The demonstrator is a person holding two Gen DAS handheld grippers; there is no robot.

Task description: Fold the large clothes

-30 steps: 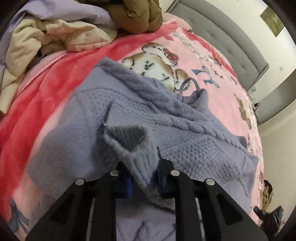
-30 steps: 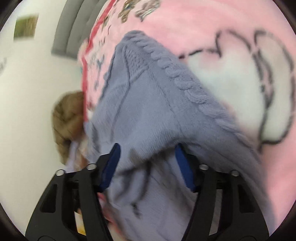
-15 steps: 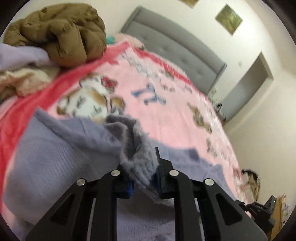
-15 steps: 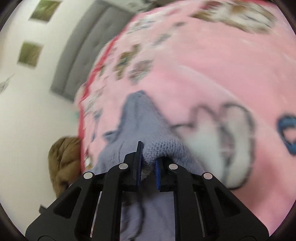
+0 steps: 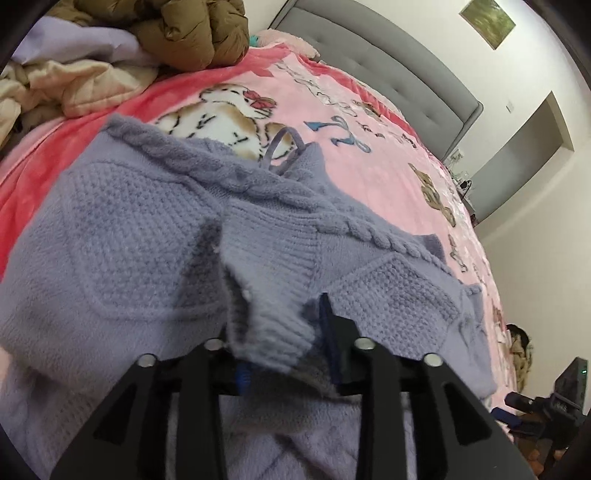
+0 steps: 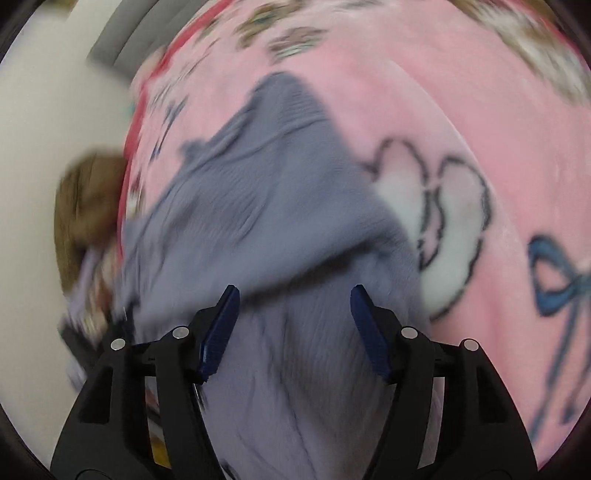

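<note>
A lavender knit sweater (image 5: 140, 236) lies spread on a pink cartoon blanket (image 5: 369, 155) on a bed. My left gripper (image 5: 284, 332) holds the sweater's ribbed cuff (image 5: 273, 295) between its fingers, just above the sweater body; the jaws stand partly apart, with the cuff draped over the left finger. In the blurred right wrist view the sweater (image 6: 266, 192) lies folded over on the blanket (image 6: 461, 122). My right gripper (image 6: 293, 314) is open and empty just above it.
A brown puffy jacket (image 5: 192, 29), cream bedding (image 5: 74, 85) and a pale purple garment (image 5: 85, 40) are heaped at the far left of the bed. A grey padded headboard (image 5: 388, 62) stands behind. Dark equipment (image 5: 546, 406) sits on the floor at right.
My right gripper was shut on the sweater half a second ago and has now opened and let it go. My left gripper has come back down over the sweater with the cuff.
</note>
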